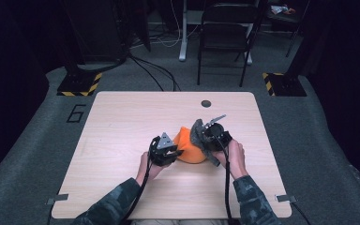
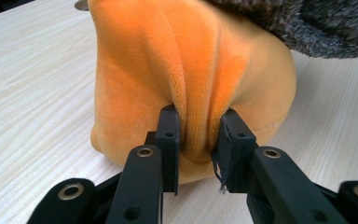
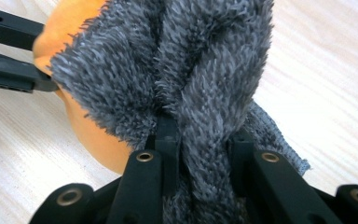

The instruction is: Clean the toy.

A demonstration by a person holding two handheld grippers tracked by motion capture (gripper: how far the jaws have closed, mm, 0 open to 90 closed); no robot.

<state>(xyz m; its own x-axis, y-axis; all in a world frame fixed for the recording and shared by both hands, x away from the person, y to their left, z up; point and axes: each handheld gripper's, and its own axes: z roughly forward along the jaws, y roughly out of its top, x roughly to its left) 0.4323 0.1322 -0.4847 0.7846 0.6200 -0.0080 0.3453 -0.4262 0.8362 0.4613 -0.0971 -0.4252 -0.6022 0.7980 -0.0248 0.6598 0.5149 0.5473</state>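
An orange plush cloth (image 1: pixel 190 146) lies bunched near the middle of the wooden table (image 1: pixel 122 122). A grey fuzzy cloth (image 1: pixel 198 132) stands against its right side. My left gripper (image 1: pixel 171 153) is shut on a fold of the orange plush cloth (image 2: pixel 191 70), the pads pinching it from both sides (image 2: pixel 198 135). My right gripper (image 1: pixel 208 140) is shut on a thick fold of the grey fuzzy cloth (image 3: pixel 186 60), which fills the gap between its jaws (image 3: pixel 203 144). In the right gripper view the orange plush cloth (image 3: pixel 88 126) shows behind the grey one, with the left gripper's fingers (image 3: pixel 14 74) at its edge.
A dark round hole (image 1: pixel 206 103) sits in the table near its far edge. Beyond the table stand a black chair (image 1: pixel 225 33) and two stand bases with yellow and black stripes (image 1: pixel 79 83). Cables run across the grey floor (image 1: pixel 150 70).
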